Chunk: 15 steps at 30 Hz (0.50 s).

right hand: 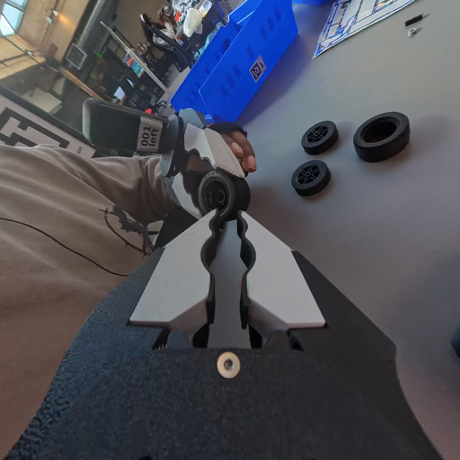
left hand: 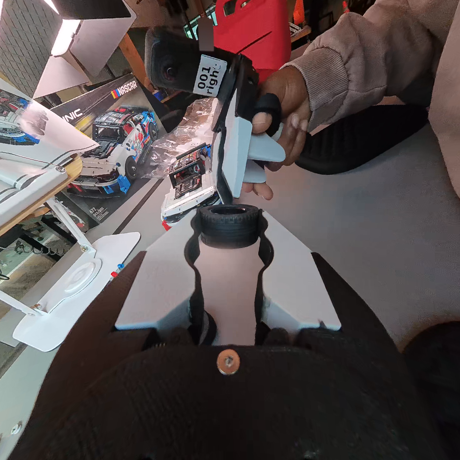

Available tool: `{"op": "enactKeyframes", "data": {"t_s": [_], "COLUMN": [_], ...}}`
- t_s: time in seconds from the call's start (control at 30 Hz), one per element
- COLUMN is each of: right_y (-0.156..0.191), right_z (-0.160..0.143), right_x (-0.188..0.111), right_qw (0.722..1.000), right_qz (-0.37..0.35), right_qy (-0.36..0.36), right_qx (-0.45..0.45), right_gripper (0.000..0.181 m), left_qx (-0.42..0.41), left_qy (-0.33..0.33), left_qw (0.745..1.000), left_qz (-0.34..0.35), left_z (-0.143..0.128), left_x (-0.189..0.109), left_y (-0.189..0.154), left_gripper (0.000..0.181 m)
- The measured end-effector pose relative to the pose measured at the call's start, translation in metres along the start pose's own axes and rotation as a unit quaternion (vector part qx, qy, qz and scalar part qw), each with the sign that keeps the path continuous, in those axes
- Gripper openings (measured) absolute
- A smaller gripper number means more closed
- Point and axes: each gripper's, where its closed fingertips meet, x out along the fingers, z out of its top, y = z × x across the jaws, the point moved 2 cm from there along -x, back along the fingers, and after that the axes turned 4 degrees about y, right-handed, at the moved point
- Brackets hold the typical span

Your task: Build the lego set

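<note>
Ribbed black rubber tyre [left hand: 230,227] pinched at the tips of the left gripper [left hand: 230,224], smooth grey fingers [left hand: 164,281] with wavy black inner edges clamped on its tread. Same tyre seen side-on from the right wrist view, a black hub seated inside, lifted off the matte grey table [right hand: 373,249]. Right gripper [right hand: 227,216] at that wheel's lower edge, tips narrowly parted; whether anything sits between them, hard to tell.

Only in the left wrist view: partly built white car [left hand: 189,189] just past the tyre, crinkled clear plastic bag [left hand: 179,139] behind it, glossy printed box [left hand: 107,149] showing the finished racer, white metal stand [left hand: 74,273] holding an open booklet [left hand: 29,129].

Only in the right wrist view: two small spoked black wheels [right hand: 319,137] side by side, one larger hollow tyre [right hand: 382,136] near them, blue plastic bins [right hand: 239,64] farther back, a printed sheet [right hand: 348,22] at the table's far edge.
</note>
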Motion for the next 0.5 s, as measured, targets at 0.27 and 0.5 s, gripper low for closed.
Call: {"op": "enactKeyframes", "data": {"t_s": [0.27, 0.5], "right_y": [0.008, 0.042], "right_z": [0.0, 0.013], "right_x": [0.005, -0.009], "right_qw": [0.999, 0.979], "right_qz": [-0.029, -0.031], "right_qy": [-0.011, -0.097], "right_qx": [-0.042, -0.179], "right_gripper": [0.011, 0.029], "left_qx": [-0.017, -0.19], "left_qy": [-0.025, -0.166], "left_qw": [1.0, 0.965], "left_qz": [0.007, -0.071], "left_z": [0.005, 0.026], "left_x": [-0.003, -0.025], "left_y": [-0.002, 0.012], "left_gripper": [0.045, 0.044]}}
